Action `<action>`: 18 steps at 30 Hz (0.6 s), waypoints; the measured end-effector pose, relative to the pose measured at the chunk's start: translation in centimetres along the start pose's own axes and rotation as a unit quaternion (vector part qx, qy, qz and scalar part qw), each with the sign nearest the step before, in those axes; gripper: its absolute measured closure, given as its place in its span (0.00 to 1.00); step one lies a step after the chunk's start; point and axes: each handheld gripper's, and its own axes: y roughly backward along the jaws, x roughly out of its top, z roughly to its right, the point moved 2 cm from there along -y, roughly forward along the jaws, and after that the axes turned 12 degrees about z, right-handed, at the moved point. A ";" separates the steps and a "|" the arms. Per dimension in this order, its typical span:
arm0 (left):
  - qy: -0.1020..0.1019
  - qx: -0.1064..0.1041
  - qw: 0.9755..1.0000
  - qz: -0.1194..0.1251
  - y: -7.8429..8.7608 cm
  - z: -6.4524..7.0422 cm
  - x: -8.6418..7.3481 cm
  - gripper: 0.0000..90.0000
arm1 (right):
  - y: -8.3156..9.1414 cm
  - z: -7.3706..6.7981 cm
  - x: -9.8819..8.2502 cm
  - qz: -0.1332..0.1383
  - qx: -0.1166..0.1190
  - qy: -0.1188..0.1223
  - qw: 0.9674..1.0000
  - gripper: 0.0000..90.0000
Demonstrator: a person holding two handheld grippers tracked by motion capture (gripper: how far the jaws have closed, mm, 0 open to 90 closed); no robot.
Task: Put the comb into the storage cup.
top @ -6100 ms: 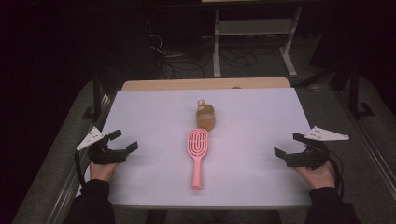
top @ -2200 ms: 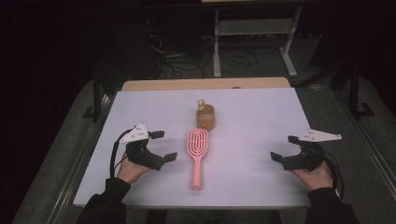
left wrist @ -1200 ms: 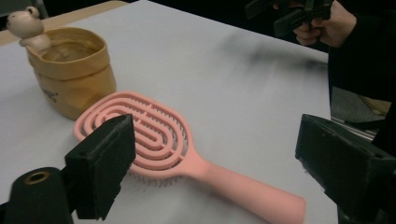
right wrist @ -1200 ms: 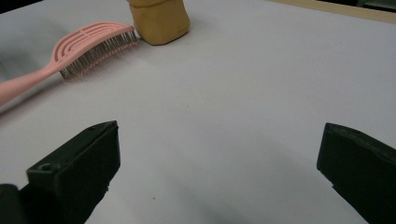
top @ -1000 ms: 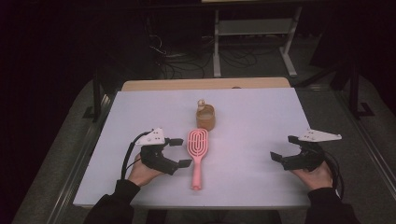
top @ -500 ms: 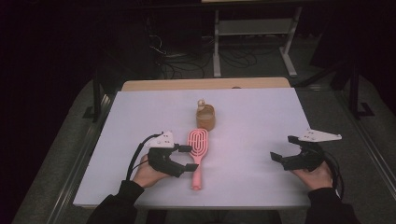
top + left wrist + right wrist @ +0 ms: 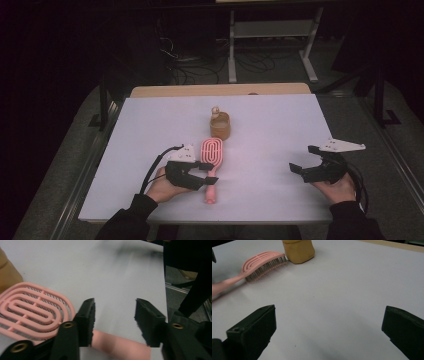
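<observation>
A pink hairbrush (image 7: 213, 150) lies lengthwise on the white table (image 7: 280, 125), its head (image 7: 32, 310) toward a small tan container (image 7: 220, 126). My left gripper (image 7: 210, 173) has come in from the left over the brush's handle. In the left gripper view its jaws (image 7: 113, 303) have just been closing and stand half apart. The pink handle (image 7: 120, 346) crosses the gap low down, and no pad visibly presses on it. My right gripper (image 7: 301, 158) rests at the table's right with its jaws wide open (image 7: 329, 312) and nothing between them. The right gripper view shows the brush (image 7: 262, 261) and container (image 7: 299, 250) far off.
A wooden strip (image 7: 220, 90) runs along the table's far edge. Beyond it are a metal stand (image 7: 270, 35) and cables on a dark floor. Bare white table lies between the brush and my right gripper.
My left gripper slid right from beside the brush head until its jaws sit over the handle, and the jaws narrowed. The right gripper and the brush stayed put.
</observation>
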 end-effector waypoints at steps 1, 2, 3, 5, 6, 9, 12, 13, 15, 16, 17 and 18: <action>-0.002 -0.001 1.000 -0.004 -0.1 0.0 0.0 0.63 | 0.0 0.0 0.0 0.000 0.000 0.000 1.000 0.00; -0.002 -0.001 1.000 -0.004 -0.1 0.0 0.0 0.66 | 0.0 0.0 0.0 0.000 0.000 0.000 1.000 0.00; -0.003 -0.002 1.000 -0.007 -0.2 0.1 -0.1 0.66 | 0.0 0.0 0.0 0.000 0.000 0.000 1.000 0.00; -0.007 -0.004 1.000 -0.010 -0.4 0.2 -0.1 0.73 | 0.0 0.0 0.0 0.000 0.001 0.001 1.000 0.00; -0.009 -0.005 1.000 -0.013 -0.4 0.2 -0.1 0.76 | 0.0 0.0 0.0 0.000 0.001 0.002 1.000 0.00; -0.013 -0.008 1.000 -0.026 -0.8 0.2 -0.3 0.82 | 0.0 0.0 0.0 -0.001 0.001 0.002 1.000 0.00; -0.016 -0.014 0.999 -0.039 -1.2 0.3 -0.4 0.88 | 0.0 0.0 0.0 0.000 0.001 0.001 1.000 0.00; -0.015 -0.016 0.999 -0.043 -1.3 0.3 -0.4 0.88 | 0.0 0.0 0.0 0.000 0.001 0.001 1.000 0.00; -0.017 -0.019 0.998 -0.050 -1.5 0.4 -0.5 0.92 | 0.0 0.0 0.0 0.000 0.001 0.001 1.000 0.00; -0.019 -0.021 0.998 -0.054 -1.6 0.4 -0.5 0.96 | 0.0 0.0 0.0 -0.001 0.001 0.001 1.000 0.00; -0.020 -0.024 0.998 -0.056 -1.7 0.4 -0.6 0.96 | 0.0 0.0 0.0 -0.001 0.001 0.001 1.000 0.00; -0.020 -0.026 0.998 -0.057 -1.8 0.4 -0.6 0.98 | 0.0 0.0 0.0 -0.001 0.001 0.002 1.000 0.00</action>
